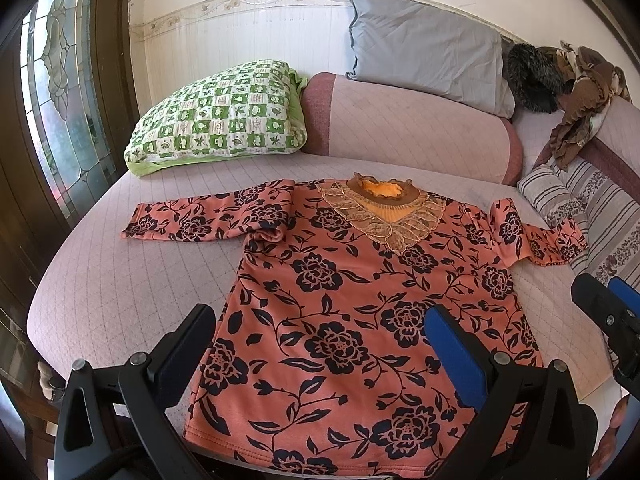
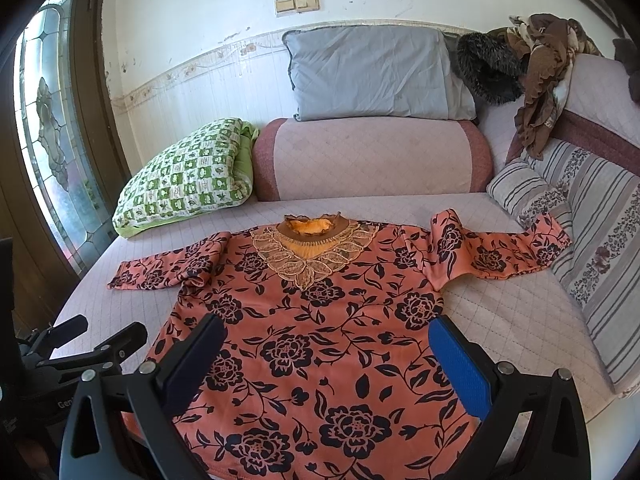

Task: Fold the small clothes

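An orange long-sleeved top with dark flowers (image 1: 352,320) lies flat, front up, on the quilted pink bed (image 1: 120,280), lace collar (image 1: 380,208) at the far end and sleeves spread to both sides. It also shows in the right wrist view (image 2: 320,340). My left gripper (image 1: 320,320) is open and empty above the top's lower body. My right gripper (image 2: 326,332) is open and empty above the same area, and it shows at the right edge of the left wrist view (image 1: 608,312). The right sleeve (image 2: 500,252) lies partly folded over itself.
A green checked folded quilt (image 1: 224,116) lies at the back left. A pink bolster (image 1: 408,124) and grey pillow (image 1: 424,48) are behind the top. A striped cushion (image 2: 580,240) stands at right, with brown clothes (image 2: 540,72) piled above. A glass door (image 1: 60,100) is left.
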`<act>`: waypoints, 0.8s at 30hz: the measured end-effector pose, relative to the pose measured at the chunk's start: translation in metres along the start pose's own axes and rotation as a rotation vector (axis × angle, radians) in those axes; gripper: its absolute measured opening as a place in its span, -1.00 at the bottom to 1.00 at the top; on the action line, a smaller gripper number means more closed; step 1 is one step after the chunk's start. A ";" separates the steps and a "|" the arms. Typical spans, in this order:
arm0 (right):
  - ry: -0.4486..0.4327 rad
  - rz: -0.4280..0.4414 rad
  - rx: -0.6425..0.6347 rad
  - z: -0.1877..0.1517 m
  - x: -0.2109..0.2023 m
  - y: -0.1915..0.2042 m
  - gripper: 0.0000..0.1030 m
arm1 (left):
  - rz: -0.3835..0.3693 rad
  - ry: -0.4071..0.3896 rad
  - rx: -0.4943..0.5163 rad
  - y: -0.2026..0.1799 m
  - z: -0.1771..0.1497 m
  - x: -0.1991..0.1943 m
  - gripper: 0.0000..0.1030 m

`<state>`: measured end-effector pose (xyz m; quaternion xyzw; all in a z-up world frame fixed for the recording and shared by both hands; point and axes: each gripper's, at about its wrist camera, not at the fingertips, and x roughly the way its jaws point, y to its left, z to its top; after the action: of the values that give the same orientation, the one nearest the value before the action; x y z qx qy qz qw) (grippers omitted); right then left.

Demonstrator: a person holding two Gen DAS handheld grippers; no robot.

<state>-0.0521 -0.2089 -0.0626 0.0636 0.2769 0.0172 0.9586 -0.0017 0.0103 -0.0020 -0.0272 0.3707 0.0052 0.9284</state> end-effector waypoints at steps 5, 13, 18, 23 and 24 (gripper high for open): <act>0.005 -0.001 0.000 -0.001 0.002 0.001 1.00 | -0.002 0.003 0.000 0.001 0.000 0.001 1.00; 0.030 0.066 0.060 -0.010 0.019 -0.023 1.00 | -0.010 0.052 -0.027 0.020 -0.008 0.027 1.00; 0.085 0.096 0.354 -0.011 0.065 -0.140 1.00 | 0.043 0.159 -0.035 0.039 -0.022 0.076 1.00; 0.057 -0.063 0.612 0.004 0.116 -0.286 0.99 | 0.044 0.215 -0.036 0.043 -0.030 0.113 1.00; 0.052 -0.076 0.652 0.008 0.127 -0.312 0.98 | 0.039 0.225 -0.039 0.043 -0.031 0.121 1.00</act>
<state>0.0585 -0.5104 -0.1641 0.3563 0.2945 -0.1063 0.8803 0.0635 0.0502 -0.1093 -0.0384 0.4727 0.0273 0.8799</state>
